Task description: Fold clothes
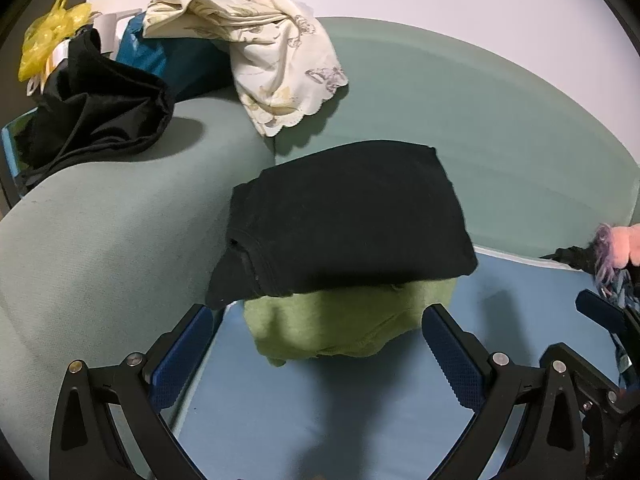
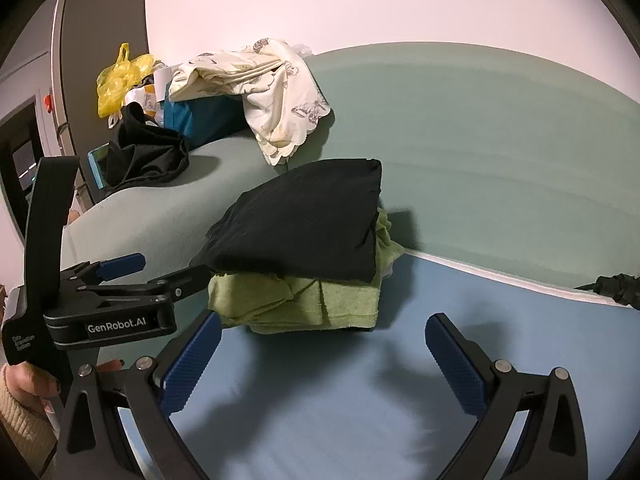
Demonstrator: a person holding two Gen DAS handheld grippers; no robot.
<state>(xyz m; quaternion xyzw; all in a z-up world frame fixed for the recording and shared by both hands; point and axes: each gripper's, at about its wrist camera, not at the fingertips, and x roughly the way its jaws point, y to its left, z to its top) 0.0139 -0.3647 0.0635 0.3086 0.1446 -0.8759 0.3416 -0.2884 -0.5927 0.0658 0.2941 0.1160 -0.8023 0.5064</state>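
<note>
Resting on the blue sheet (image 2: 320,400) near its back edge, the black garment (image 1: 344,216) tops the green one (image 1: 340,328) — both grippers (image 1: 320,344) (image 2: 324,356) gape empty.

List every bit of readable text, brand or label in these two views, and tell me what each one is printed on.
"GenRobot.AI": white print on the black body of the left gripper, seen in the right wrist view.
Small white print on the left gripper's handle, near the hand: too small to read.
Packages beside the yellow plastic bag: any print is blurred.
Folded black garment, folded green garment: no text visible.
</note>
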